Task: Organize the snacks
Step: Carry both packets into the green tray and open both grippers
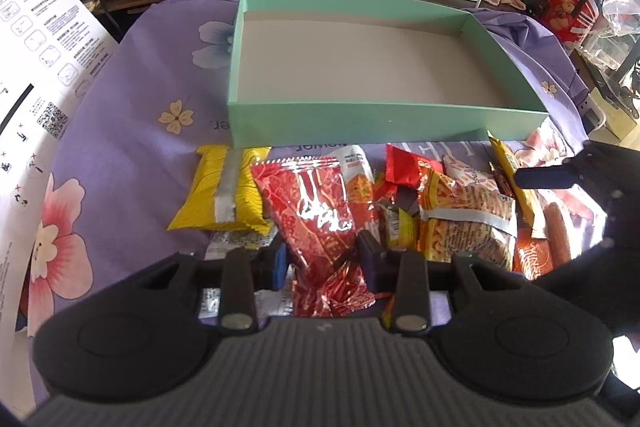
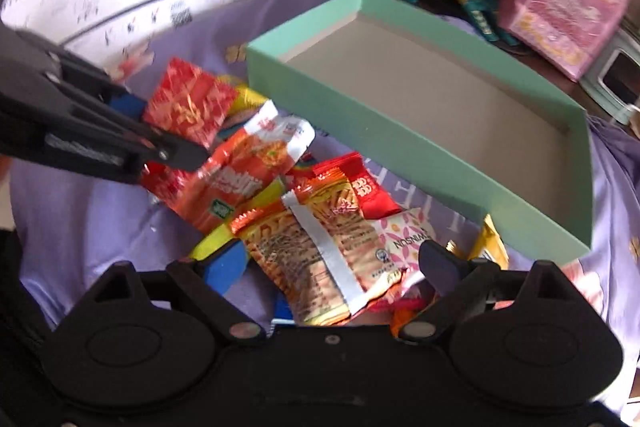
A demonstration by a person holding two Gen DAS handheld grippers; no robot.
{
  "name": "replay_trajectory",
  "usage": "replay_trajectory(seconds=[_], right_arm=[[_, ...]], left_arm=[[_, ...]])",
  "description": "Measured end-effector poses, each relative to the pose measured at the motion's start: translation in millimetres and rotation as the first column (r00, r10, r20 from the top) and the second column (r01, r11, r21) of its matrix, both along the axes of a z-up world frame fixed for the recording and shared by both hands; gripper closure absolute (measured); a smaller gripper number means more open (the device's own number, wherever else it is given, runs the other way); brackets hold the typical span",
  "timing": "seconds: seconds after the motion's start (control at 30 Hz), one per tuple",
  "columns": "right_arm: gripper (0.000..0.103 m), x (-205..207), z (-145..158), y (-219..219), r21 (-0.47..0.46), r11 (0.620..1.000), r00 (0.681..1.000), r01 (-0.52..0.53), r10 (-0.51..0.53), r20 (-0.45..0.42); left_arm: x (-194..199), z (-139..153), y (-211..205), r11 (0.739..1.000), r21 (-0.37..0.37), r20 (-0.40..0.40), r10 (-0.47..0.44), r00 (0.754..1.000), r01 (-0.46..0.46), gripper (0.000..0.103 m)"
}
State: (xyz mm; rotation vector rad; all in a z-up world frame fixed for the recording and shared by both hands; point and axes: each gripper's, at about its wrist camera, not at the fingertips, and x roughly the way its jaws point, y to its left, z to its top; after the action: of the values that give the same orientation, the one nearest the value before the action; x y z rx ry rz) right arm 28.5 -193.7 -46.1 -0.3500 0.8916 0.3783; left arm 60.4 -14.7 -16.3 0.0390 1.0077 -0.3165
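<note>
The left claw (image 1: 324, 259) clenches a shiny red foil snack packet (image 1: 316, 215); the right claw (image 2: 332, 267) gapes, released, over an orange noodle-snack bag (image 2: 304, 251) beside the mint-green cardboard tray (image 2: 400, 139).

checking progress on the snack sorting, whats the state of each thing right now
green box: open, empty
red foil packet: sealed, clamped in the left gripper
right gripper: fingers wide open over the orange noodle packet, not pressing it
yellow packet: sealed, lying on the cloth
</note>
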Motion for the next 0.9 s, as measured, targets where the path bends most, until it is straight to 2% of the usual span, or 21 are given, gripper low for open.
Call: replay_trajectory(seconds=[0.07, 0.13, 0.17, 0.3, 0.4, 0.47, 0.6, 0.77, 0.9], right_arm=[[0.016, 6.0, -8.5, 0.5, -0.007, 1.0, 0.999, -0.015, 0.015, -0.029], [0.032, 6.9, -14.3, 0.3, -0.014, 1.0, 0.999, -0.023, 0.022, -0.033], [0.034, 6.1, -15.1, -0.5, -0.003, 1.0, 0.999, -0.018, 0.018, -0.042], [0.05, 1.8, -7.7, -7.2, 0.06, 0.996, 0.997, 0.065, -0.062, -0.054], [0.055, -1.1, 5.3, -19.0, 0.132, 0.98, 0.988, 0.146, -0.138, -0.067], [0.068, -3.1, 18.1, -28.4, 0.177, 0.967, 0.982, 0.185, -0.177, -0.063], [0.068, 0.7, 33.8, -45.1, 0.227, 0.94, 0.967, 0.256, -0.25, -0.054], [0.068, 0.8, 26.6, -52.5, 0.237, 0.925, 0.955, 0.296, -0.285, -0.078], [0.068, 6.0, 31.0, -68.2, 0.274, 0.9, 0.94, 0.34, -0.333, -0.072]], left_arm=[[2.0, -1.4, 1.5, 1.0, 0.001, -0.009, 0.003, 1.0, -0.003, 0.068], [4.0, -2.8, 2.2, 1.0, 0.002, -0.017, 0.006, 1.0, -0.006, 0.068], [5.0, -3.5, 2.0, 1.0, 0.003, -0.021, 0.007, 1.0, -0.007, 0.068], [7.3, -2.0, -2.3, 1.0, 0.003, -0.022, 0.002, 1.0, -0.002, 0.068], [7.2, 5.6, -7.3, 1.0, -0.01, -0.007, -0.017, 1.0, 0.017, 0.068], [7.2, 12.2, -12.0, 0.999, -0.016, 0.008, -0.036, 0.999, 0.036, 0.068], [12.5, 24.0, -21.0, 0.998, -0.03, 0.033, -0.056, 0.998, 0.057, 0.068], [14.9, 25.9, -24.2, 0.998, -0.029, 0.033, -0.049, 0.998, 0.05, 0.068], [20.1, 26.0, -26.2, 0.998, -0.014, 0.03, -0.055, 0.998, 0.055, 0.068]])
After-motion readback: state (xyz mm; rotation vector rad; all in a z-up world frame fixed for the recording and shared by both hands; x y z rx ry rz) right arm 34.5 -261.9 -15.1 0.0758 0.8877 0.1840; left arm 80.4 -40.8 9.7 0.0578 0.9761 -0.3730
